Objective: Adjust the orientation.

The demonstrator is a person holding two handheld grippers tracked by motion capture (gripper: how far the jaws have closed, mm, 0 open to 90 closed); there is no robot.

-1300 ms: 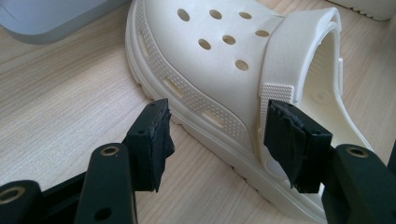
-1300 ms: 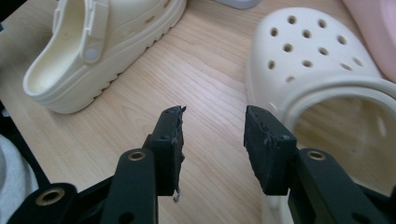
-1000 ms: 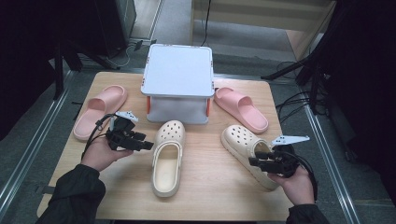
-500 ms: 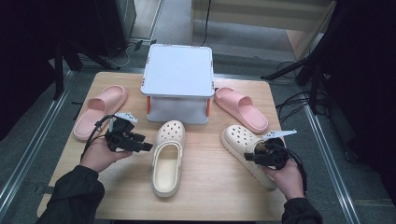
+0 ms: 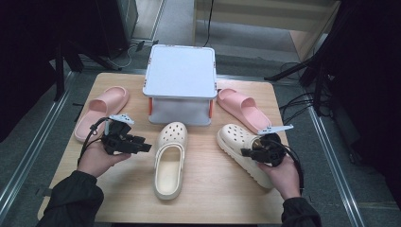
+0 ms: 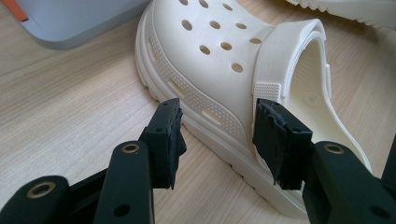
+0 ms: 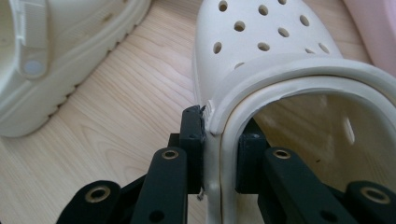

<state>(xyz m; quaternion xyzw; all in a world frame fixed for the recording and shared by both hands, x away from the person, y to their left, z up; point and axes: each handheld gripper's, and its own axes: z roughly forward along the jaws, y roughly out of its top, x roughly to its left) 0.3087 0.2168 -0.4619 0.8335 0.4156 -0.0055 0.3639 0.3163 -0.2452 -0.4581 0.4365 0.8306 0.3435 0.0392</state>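
Note:
Two cream clogs lie on the wooden table (image 5: 127, 198). The left clog (image 5: 169, 158) (image 6: 224, 70) lies at the middle, toe toward the box. My left gripper (image 5: 142, 145) (image 6: 217, 135) stands open just beside its side wall, jaws apart and holding nothing. The right clog (image 5: 236, 142) (image 7: 261, 60) lies to the right. My right gripper (image 5: 248, 152) (image 7: 219, 149) is shut on that clog's side wall, one jaw outside and one inside the opening.
A white lidded box (image 5: 180, 82) with orange latches stands at the back middle. One pink slide (image 5: 101, 111) lies at the left and another pink slide (image 5: 243, 108) at the right behind the clog. Table edges drop to a grey floor.
My right gripper has moved left and forward onto the right clog and closed on its side wall. The left gripper has barely shifted beside the middle clog.

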